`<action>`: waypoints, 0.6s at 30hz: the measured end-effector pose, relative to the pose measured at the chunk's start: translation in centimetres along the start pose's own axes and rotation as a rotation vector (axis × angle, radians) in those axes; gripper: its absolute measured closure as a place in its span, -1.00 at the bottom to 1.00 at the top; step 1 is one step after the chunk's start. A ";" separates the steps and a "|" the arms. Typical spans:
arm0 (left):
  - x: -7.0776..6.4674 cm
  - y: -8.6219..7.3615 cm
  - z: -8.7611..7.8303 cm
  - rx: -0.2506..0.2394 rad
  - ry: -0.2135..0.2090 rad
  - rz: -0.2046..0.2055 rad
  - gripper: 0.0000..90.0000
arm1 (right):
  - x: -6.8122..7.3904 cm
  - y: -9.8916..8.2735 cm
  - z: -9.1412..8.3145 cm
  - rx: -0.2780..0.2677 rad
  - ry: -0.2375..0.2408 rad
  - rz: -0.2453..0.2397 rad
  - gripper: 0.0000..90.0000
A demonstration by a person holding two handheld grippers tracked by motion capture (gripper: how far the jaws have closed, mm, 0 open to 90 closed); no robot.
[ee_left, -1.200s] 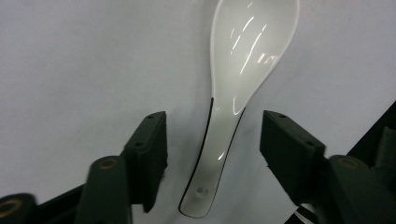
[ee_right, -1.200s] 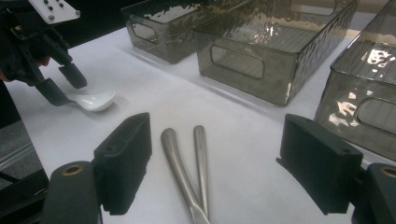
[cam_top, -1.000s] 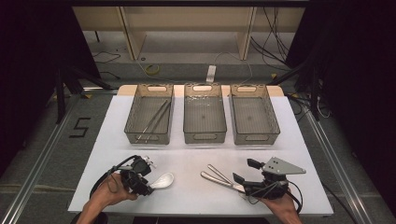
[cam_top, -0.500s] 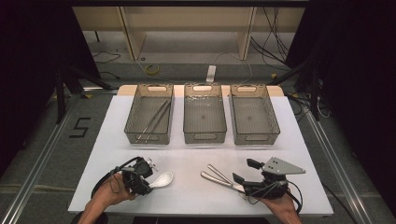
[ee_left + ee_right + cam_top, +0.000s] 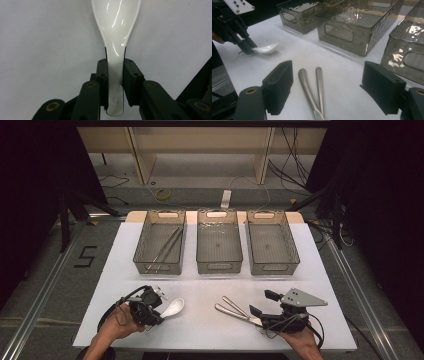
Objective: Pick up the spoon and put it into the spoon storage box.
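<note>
Clamping the white spoon (image 5: 117, 37), the left hand-held gripper (image 5: 150, 307) sits near metal tongs (image 5: 232, 310).

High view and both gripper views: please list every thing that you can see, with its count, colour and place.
spoon: one, white, near left of the table, handle between the left jaws.
tongs: one pair, silver metal, near right of the table, tips between the right jaws, untouched.
bins: three, smoky clear plastic, in a row at the far side; the left one holds long metal utensils.
table: one, white top.
left gripper: black, jaws have just been closing, pads now on the spoon handle.
right gripper: black, jaws wide open around the tongs.
hands: two, at the near edge.
</note>
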State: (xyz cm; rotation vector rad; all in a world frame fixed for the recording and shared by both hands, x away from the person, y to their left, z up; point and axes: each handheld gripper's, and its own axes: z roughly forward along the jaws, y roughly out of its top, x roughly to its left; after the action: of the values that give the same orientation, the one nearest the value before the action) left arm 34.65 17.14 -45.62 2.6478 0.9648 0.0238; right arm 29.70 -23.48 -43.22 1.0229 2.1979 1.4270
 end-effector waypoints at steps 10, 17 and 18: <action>0.2 0.2 -0.9 -0.098 -0.019 -0.036 0.68 | 0.0 0.0 0.0 0.000 -0.001 0.000 -0.43; 0.5 0.5 -1.7 -0.192 -0.017 -0.071 0.68 | 0.0 0.0 0.0 0.001 -0.001 0.001 -0.43; 0.5 0.6 -1.8 -0.206 -0.017 -0.073 0.68 | 0.0 0.0 0.0 0.001 -0.001 0.001 -0.43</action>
State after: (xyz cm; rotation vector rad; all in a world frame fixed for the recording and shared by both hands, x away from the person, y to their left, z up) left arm 35.19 17.57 -43.74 2.4204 0.9960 0.0792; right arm 29.72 -23.49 -43.25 1.0252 2.1975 1.4259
